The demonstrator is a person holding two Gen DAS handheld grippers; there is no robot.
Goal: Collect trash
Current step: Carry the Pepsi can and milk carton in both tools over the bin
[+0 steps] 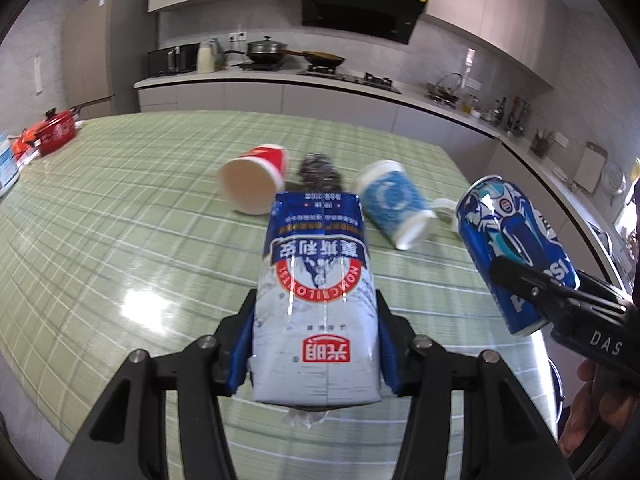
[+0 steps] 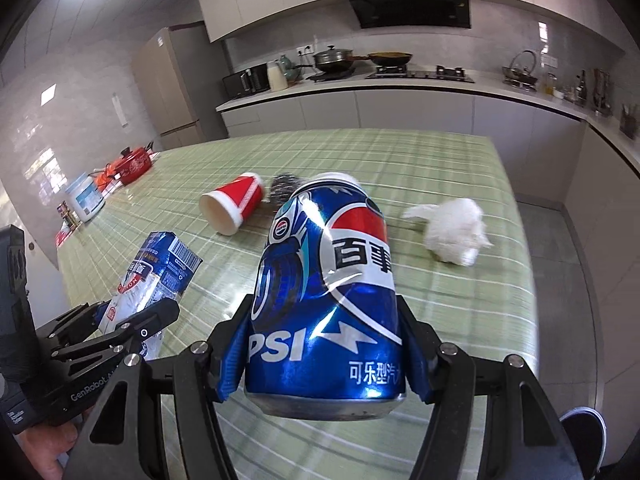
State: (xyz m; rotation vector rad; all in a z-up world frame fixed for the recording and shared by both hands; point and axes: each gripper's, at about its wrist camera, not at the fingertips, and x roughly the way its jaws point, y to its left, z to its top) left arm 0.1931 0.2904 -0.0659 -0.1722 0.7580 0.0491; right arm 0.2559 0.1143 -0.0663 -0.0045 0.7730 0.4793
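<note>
**A:** You are holding something in both hands. Your left hand-held gripper is clamping the blue-and-white milk carton by its sides, with the long axis running straight out along the fingers, away from you. Your right hand-held gripper is squeezing the dented blue Pepsi can the same way, base towards the camera and top pointing away.

**B:** And what is lying ahead?

**A:** Both loads are hanging above the green checked table. On it, beyond the carton, the red paper cup is lying on its side with its mouth towards you, left of centre. The blue-and-white paper cup is lying on its side to the right, nearer your right hand. The crumpled white tissue is sitting further right again.

**B:** Any bin?

**A:** I am seeing none in either view, so you are probably looking for one off the table first.
</note>
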